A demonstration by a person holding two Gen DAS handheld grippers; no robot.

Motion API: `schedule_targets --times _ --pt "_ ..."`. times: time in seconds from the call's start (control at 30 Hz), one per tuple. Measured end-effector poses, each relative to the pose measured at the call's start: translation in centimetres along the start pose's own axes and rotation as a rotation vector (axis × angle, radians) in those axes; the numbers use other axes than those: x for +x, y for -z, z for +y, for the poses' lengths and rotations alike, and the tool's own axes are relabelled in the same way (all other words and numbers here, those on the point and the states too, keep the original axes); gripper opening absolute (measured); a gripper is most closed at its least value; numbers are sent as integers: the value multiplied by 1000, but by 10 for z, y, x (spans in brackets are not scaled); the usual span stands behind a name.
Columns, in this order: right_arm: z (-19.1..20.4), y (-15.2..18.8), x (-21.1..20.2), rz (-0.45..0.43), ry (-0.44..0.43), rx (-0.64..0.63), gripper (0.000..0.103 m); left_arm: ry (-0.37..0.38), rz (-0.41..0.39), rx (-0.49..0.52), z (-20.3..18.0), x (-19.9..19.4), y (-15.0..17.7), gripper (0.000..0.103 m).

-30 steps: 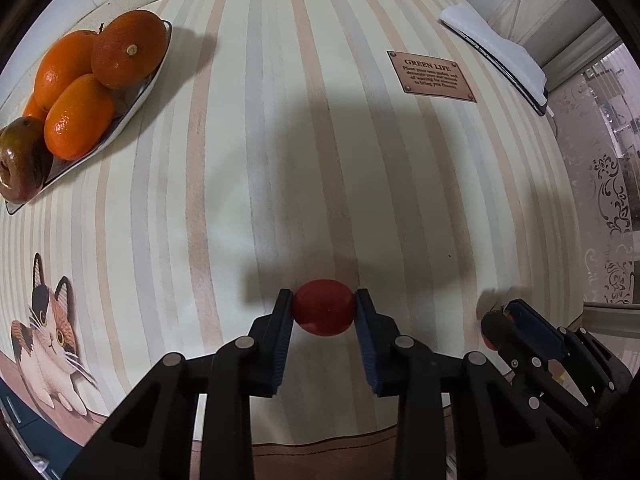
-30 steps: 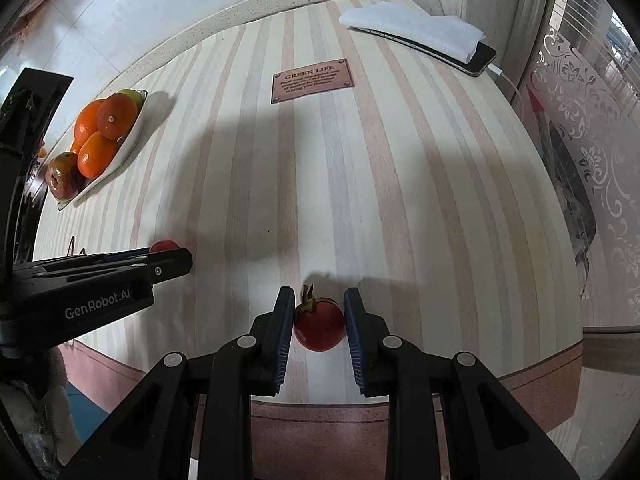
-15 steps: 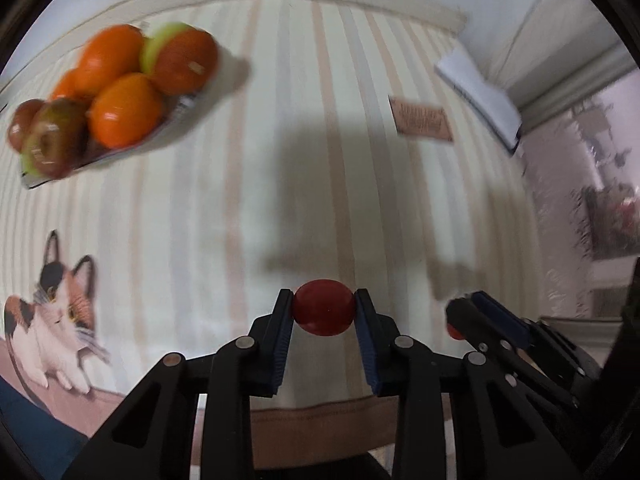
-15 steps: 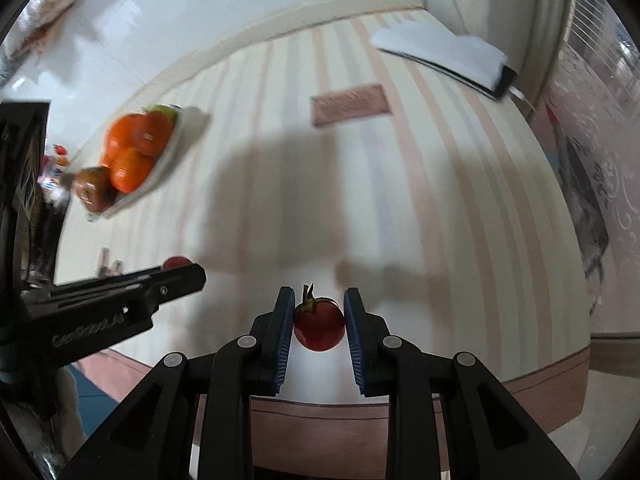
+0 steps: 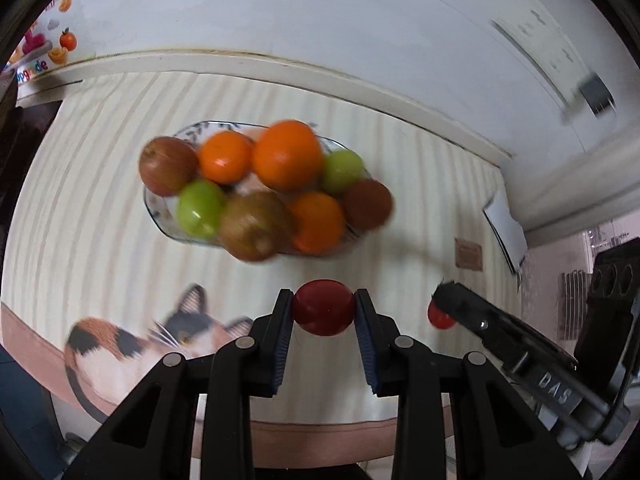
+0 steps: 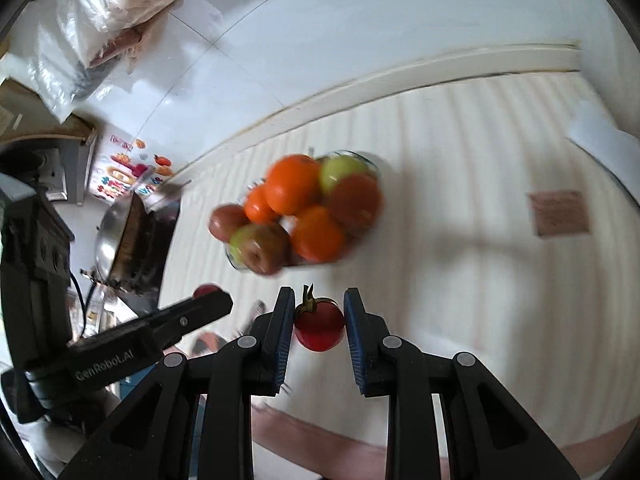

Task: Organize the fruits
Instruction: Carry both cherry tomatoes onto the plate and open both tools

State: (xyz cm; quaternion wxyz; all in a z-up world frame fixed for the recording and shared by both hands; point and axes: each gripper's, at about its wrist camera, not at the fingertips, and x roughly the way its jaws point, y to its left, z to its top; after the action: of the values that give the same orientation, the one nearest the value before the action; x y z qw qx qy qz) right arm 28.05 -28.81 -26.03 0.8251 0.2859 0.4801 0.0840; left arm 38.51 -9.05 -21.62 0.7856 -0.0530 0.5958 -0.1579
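Left wrist view: the left gripper hangs above the striped table, jaws clamping a red tomato short of the fruit plate, which holds three oranges, two green and three brownish fruits.

Right wrist view: the right gripper likewise pinches a stemmed tomato before the plate.

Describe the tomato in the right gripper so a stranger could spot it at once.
Start at the fruit plate on the striped table. Just in front of it, the right gripper pinches a small red tomato. Unlike the left gripper's smooth one, it has a dry stem sticking up.
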Motion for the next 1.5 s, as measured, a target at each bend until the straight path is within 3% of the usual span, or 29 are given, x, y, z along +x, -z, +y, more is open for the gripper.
schedule_targets --times 0.27,0.43,0.67,0.8,0.97,1.17,1.23,1.3,1.43,1.5 --pt "23 -66 83 73 25 51 28 29 118 -31 43 39 -88 28" --pt "26 -79 117 107 92 34 28 8 178 -25 56 67 -112 28" --pt "21 -80 131 116 159 17 28 3 229 -36 71 86 -105 28" --pt "20 -75 126 106 167 11 28 10 184 -56 83 70 -95 28" --pt "23 -71 121 94 203 -24 28 -37 121 -57 95 55 -85 28" --pt "24 -75 118 78 241 -27 28 -72 121 -72 109 63 -84 28" --pt "22 -77 117 70 241 -11 34 -90 116 -81 113 63 -86 28" --pt "21 -78 113 60 200 20 53 -91 110 -98 117 62 -88 33" --pt "29 -80 106 38 227 13 79 -81 85 -129 126 55 -91 76" --pt "33 -80 103 39 230 6 82 -77 68 -133 128 50 -91 77"
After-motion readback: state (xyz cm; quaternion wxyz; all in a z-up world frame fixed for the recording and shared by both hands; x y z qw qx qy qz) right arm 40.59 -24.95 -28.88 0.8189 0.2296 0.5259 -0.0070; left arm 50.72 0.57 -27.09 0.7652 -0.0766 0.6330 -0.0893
